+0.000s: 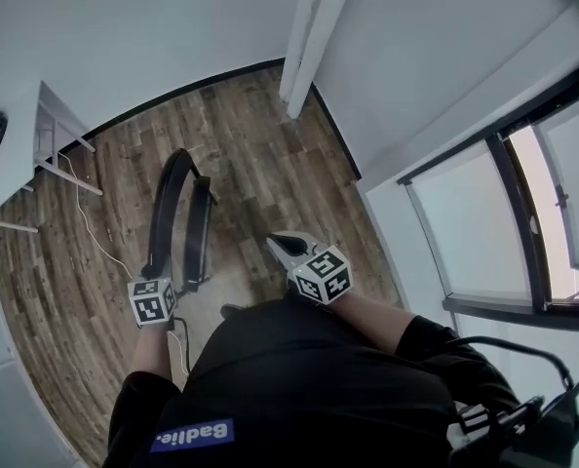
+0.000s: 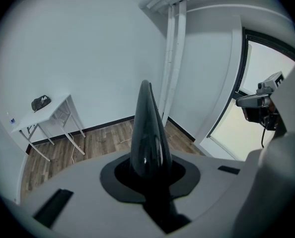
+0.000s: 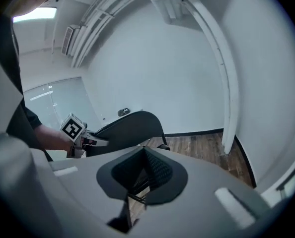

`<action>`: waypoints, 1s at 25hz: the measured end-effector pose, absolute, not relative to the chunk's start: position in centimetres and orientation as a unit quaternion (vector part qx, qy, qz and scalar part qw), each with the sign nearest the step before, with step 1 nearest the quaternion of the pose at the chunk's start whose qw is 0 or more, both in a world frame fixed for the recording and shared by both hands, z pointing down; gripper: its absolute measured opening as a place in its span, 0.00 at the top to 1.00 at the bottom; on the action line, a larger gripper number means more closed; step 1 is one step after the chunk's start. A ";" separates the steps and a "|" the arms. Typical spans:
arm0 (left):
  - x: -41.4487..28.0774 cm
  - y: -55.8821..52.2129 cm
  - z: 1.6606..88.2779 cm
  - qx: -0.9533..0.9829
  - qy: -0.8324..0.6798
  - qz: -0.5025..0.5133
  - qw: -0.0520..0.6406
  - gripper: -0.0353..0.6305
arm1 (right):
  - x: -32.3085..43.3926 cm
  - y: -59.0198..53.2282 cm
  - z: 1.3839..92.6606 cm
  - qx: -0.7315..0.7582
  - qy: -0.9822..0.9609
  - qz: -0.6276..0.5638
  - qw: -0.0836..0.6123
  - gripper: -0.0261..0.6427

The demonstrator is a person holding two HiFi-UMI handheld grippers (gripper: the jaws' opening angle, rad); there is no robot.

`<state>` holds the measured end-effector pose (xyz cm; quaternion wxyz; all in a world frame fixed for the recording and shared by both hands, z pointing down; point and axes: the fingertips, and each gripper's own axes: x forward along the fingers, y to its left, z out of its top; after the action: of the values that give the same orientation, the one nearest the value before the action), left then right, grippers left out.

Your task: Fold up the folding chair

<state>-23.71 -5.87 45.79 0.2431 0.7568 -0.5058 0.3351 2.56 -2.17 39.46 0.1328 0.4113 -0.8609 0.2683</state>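
**Holding the Folded Chair Upright**

We find the folding chair point(image 1: 177, 213) standing on edge on the wooden floor point(image 1: 270, 174), in front of the person and near the white wall. From the head view its two dark curved panels lie close together with a narrow gap between them, so we judge the fold nearly or fully complete.

The left gripper point(image 1: 156, 279) is clamped on the upper edge of the chair. In the left gripper view the dark rim rises between its jaws. This grip appears to be what holds the chair upright.

The right gripper point(image 1: 282, 249) hangs clear of the chair, to its right, with its jaws pressed together and nothing between them.

Step in hand: steadying the collapsed chair with one gripper.

Next move, as we judge it: open the right gripper, bring it to the free panel and press the two panels flat together, or take a second hold for carrying. Maintain the left grip throughout, since the chair could tip. Note the white cable point(image 1: 85, 222) on the floor nearby.
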 end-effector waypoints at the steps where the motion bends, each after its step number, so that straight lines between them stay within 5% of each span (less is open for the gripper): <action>1: -23.6 -5.9 45.8 0.757 -0.505 0.335 0.243 0.85 | 2.1 -2.4 39.4 0.408 -0.865 0.257 0.135 0.96; 25: -23.7 -6.2 45.6 0.757 -0.506 0.340 0.234 0.85 | 0.4 -3.3 40.7 0.400 -0.867 0.259 0.145 0.96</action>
<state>-23.71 -6.22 45.62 0.2342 0.7574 -0.5057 0.3404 0.36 -3.28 40.71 0.1454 0.3997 -0.8670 0.2595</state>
